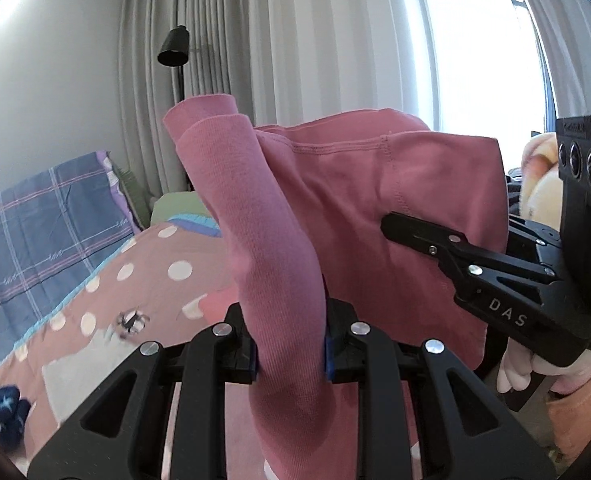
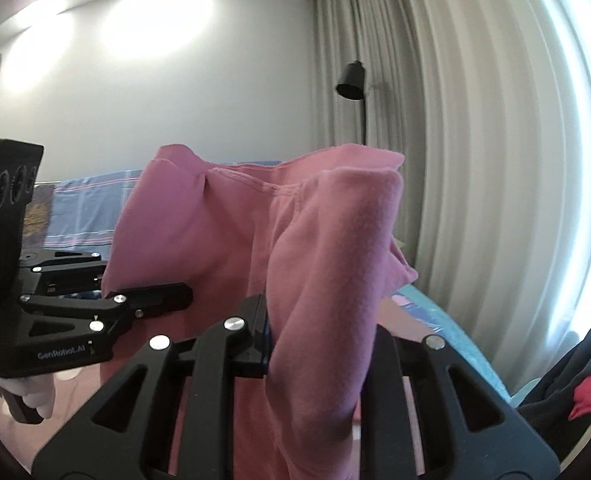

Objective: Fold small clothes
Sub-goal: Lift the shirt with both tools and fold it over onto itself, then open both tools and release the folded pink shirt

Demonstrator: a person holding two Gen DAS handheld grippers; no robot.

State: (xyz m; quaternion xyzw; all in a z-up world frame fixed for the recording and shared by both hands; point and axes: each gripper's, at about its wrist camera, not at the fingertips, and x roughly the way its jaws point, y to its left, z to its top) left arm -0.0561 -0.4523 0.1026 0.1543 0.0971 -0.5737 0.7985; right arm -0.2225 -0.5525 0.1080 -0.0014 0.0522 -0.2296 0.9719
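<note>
Hanging mid-frame, the pink cotton knit garment (image 1: pixel 335 184) is stretching between both tools: left gripper (image 1: pixel 291 344) and right gripper (image 2: pixel 315 340) are each pinching a bunched fold, jaws nearly closed.

pink garment (image 1: pixel 335 208) lower part cut off, hiding bed (image 1: pixel 95 280)

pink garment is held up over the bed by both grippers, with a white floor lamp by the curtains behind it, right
Nearly: the floor lamp is black, not white, as the right wrist view shows. The pink garment is indeed held up over the bed by the left gripper and right gripper.
</note>
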